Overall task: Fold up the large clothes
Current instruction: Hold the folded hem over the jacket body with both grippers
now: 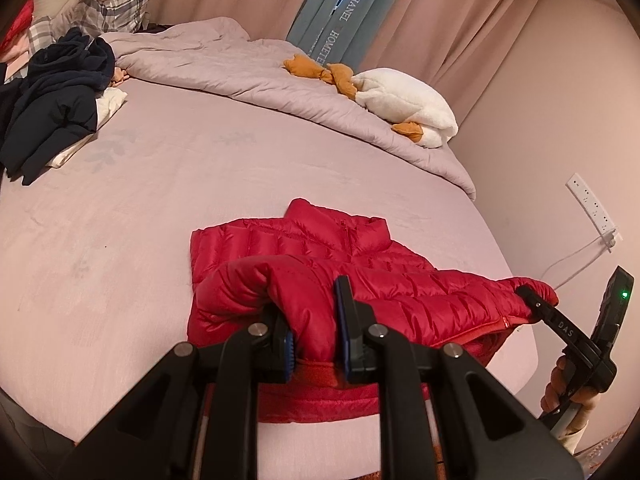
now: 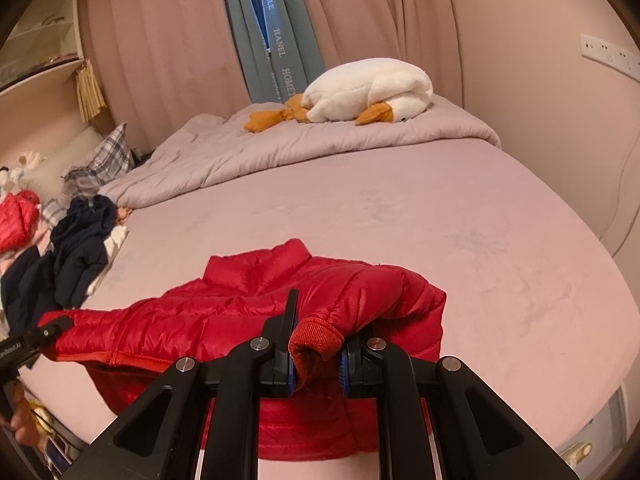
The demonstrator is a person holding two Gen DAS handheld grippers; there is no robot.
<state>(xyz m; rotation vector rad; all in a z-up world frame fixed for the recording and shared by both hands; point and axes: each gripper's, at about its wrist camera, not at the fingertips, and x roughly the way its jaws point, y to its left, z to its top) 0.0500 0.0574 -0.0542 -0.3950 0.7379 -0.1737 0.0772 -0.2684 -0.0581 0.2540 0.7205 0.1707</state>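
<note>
Your left gripper [image 1: 314,344] and right gripper [image 2: 316,364] level, side by side, each clamped on red jacket [image 1: 360,280] hem.

Red puffer jacket [image 1: 360,264], half-folded, on bed edge

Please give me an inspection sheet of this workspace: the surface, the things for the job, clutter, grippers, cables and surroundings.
Surface: bed with a pink sheet, mostly bare; grey quilt bunched at the far side.
Job's things: red puffer jacket near the front edge, its lower part lifted off the sheet.
Clutter: dark clothes pile, plush goose on the quilt, plaid pillow, another red garment.
Grippers: left gripper and right gripper each shut on a jacket cuff, fingers pinching the fabric.
Cables: white cable hanging from the wall power strip.
Surroundings: pink curtains, blue curtain, shelves.
</note>
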